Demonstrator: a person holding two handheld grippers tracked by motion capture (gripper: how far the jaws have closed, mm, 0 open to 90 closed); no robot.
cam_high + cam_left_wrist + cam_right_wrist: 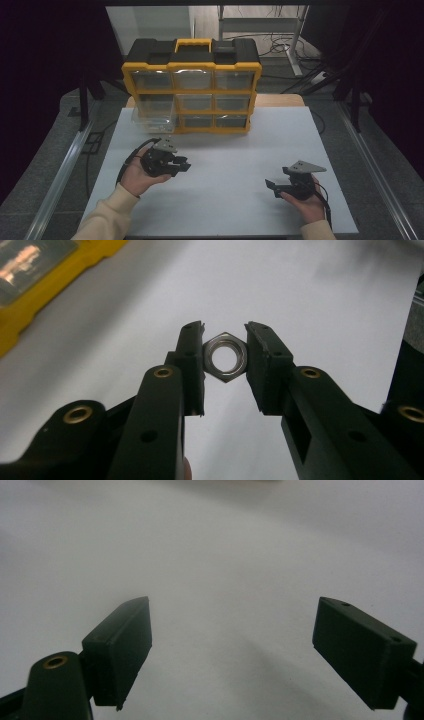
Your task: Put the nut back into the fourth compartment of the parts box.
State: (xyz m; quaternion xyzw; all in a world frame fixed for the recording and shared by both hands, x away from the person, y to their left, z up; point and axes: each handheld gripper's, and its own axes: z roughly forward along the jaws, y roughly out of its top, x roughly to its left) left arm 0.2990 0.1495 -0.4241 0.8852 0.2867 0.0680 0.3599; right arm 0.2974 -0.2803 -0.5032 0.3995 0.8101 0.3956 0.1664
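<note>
A white table top stands on a grey floor in a dark room, bearing a yellow-and-black drawer organizer at its far edge with one clear drawer at its left pulled out. Left of centre, the left gripper hangs above the table, clamped on a steel hex nut. At the right, the right gripper is held low, jaws spread wide with nothing between them.

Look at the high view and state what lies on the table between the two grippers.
Nothing: between the left gripper, which holds a hex nut, and the right gripper, the high view shows bare white table.
</note>
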